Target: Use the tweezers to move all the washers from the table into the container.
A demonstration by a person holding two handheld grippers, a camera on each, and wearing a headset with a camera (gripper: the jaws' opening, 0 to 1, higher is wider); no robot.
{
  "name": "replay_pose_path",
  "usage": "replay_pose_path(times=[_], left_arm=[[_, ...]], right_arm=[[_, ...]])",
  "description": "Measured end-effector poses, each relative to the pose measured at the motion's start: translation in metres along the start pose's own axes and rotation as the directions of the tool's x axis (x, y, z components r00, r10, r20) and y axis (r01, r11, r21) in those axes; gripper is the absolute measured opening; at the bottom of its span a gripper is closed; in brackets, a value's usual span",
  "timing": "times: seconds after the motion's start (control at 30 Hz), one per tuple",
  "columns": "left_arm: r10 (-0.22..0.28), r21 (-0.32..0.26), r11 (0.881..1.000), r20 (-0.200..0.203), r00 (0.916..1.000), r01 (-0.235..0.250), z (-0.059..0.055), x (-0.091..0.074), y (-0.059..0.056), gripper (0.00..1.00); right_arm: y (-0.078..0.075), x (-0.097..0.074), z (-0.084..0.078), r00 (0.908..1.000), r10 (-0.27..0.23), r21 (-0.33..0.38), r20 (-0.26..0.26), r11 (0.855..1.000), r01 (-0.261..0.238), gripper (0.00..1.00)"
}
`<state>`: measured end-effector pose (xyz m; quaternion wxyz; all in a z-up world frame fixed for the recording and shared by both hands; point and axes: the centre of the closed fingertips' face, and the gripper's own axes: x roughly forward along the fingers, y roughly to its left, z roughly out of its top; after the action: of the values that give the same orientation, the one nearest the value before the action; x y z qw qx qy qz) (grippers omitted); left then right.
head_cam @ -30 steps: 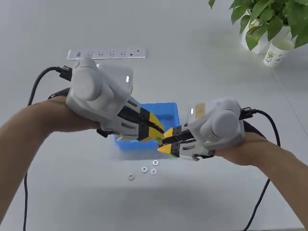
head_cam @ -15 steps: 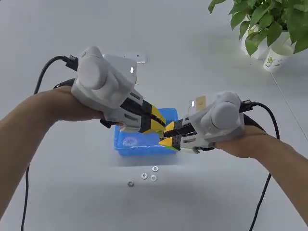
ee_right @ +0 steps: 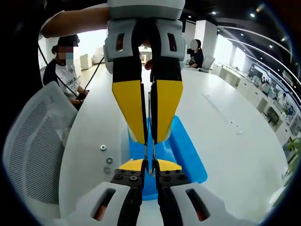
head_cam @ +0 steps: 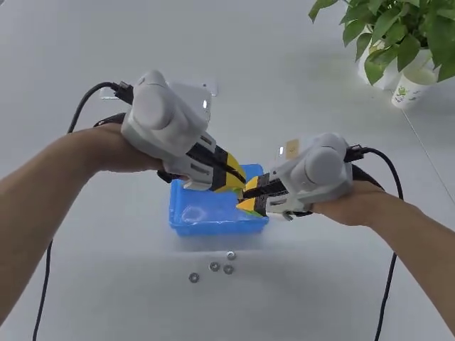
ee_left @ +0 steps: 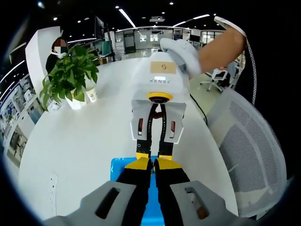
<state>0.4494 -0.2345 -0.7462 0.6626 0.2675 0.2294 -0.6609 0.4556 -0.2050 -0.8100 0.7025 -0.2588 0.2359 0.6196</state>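
The blue container (head_cam: 186, 215) sits mid-table, with several small metal washers (head_cam: 214, 266) on the white table just in front of it. Above the container's right end, my left gripper (head_cam: 238, 183) and right gripper (head_cam: 246, 200) meet tip to tip. In the right gripper view a thin pair of tweezers (ee_right: 148, 123) runs between the left gripper's shut yellow jaws down into my right gripper (ee_right: 149, 165), whose jaws are also closed on it. Washers (ee_right: 109, 160) lie left of the container (ee_right: 190, 157) there. In the left gripper view my left gripper (ee_left: 153, 163) is shut over the container (ee_left: 117, 167).
A white power strip (head_cam: 207, 86) lies behind the left gripper, mostly hidden. A potted plant (head_cam: 398, 32) and a white cup (head_cam: 407, 91) stand at the far right. A mesh chair (ee_left: 249, 150) is beside the table. People sit in the background.
Both grippers, still tip to tip, have risen and moved back over the container, uncovering more of it. The head camera has shifted; the washers lie as before.
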Motion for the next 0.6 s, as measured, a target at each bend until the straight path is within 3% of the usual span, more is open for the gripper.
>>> replay_pose_path(times=[0.6], left_arm=[[-0.014,-0.004,1.000,-0.046,0.9989,0.014,-0.022,0.024,0.016,0.07]], right_arm=[[-0.013,0.021,-0.025,0.9987,0.031,0.041,-0.040,0.999,-0.030,0.11]])
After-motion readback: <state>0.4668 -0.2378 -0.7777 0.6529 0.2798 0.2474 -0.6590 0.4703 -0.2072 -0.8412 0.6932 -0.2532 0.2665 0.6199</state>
